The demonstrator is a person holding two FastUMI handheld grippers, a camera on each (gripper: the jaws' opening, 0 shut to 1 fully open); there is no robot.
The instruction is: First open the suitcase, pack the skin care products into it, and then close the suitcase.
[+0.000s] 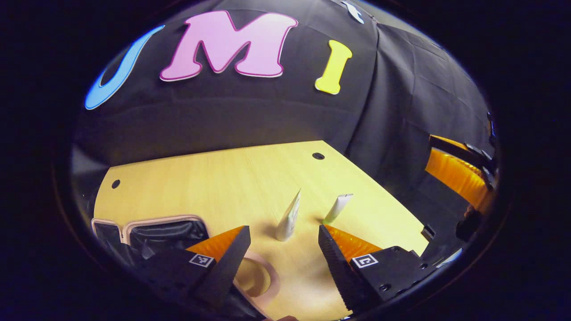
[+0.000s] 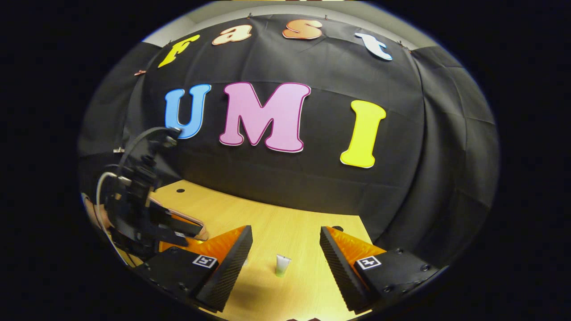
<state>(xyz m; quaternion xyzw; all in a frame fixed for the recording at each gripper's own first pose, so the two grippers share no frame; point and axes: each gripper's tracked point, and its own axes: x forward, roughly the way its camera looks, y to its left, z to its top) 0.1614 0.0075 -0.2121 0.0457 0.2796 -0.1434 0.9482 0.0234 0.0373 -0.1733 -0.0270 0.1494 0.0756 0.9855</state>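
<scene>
Two skin care tubes stand upright on the wooden table (image 1: 214, 187): a white tube (image 1: 289, 218) and a slimmer tube with a green cap (image 1: 337, 208). My left gripper (image 1: 283, 243) is open just short of the white tube, touching nothing. The suitcase (image 1: 154, 220) lies at the lower left, its pink rim framing a dark lining; it looks open. In the right gripper view my right gripper (image 2: 285, 243) is open above the table, with the green-capped tube (image 2: 282, 265) standing between and beyond its fingers. The left gripper (image 2: 189, 234) shows at the left there, with a pink suitcase edge (image 2: 176, 213) behind it.
The table has small round holes (image 1: 318, 156) near its far edge, and its right edge drops off by the black cloth wall. The right gripper (image 1: 439, 156) hovers off the table's right side. A hand (image 2: 91, 214) holds the left gripper.
</scene>
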